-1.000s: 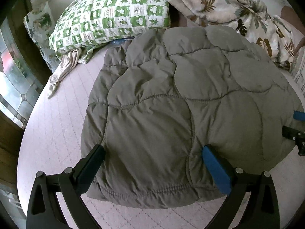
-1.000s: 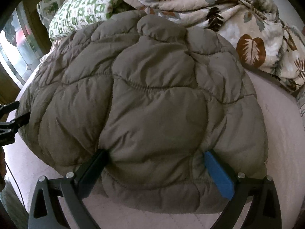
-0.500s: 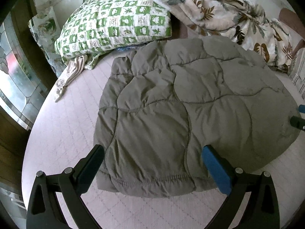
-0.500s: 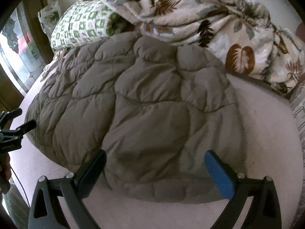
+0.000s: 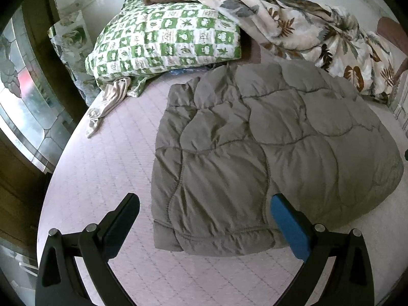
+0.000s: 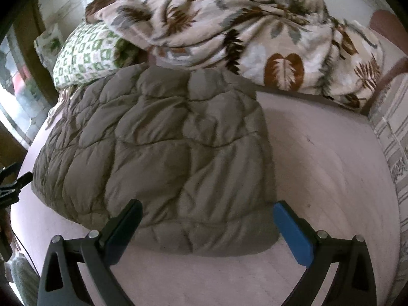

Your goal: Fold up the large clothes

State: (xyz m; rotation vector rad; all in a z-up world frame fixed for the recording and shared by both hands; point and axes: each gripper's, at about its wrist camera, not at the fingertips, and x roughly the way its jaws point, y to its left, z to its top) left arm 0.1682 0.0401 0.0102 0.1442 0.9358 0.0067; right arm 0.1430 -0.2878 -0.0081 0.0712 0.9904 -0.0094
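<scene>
We see the quilted grey-green jacket (image 5: 255, 153) lying folded into a thick, roughly rectangular pad on the pale pink mattress (image 5: 107, 168). Its long axis runs from the near edge of the mattress, by the grippers, away toward the bedding heaped beyond it. The stitched hem faces us at the near end, and the far end sits just in front of that bedding. In the right wrist view the jacket (image 6: 163, 153) fills the left and middle of the mattress, with bare mattress (image 6: 326, 158) to its right.

Beyond the jacket's far left corner lies a green-and-white checked pillow (image 5: 165, 43), and a leaf-printed blanket (image 5: 306, 33) is bunched beyond its far right side, close to touching the jacket's far edge. A crumpled beige cloth (image 5: 109, 102) trails out from under the pillow, well left of the jacket. Farther left of the jacket is a stained-glass window (image 5: 23, 94).

Our left gripper (image 5: 204, 209) hangs over the jacket's near left corner, fingers spread wide and holding nothing. Our right gripper (image 6: 207, 215) hangs over the jacket's near edge, likewise spread wide and empty. From the right wrist, we glimpse the left gripper (image 6: 10, 181) beside the jacket's left edge.
</scene>
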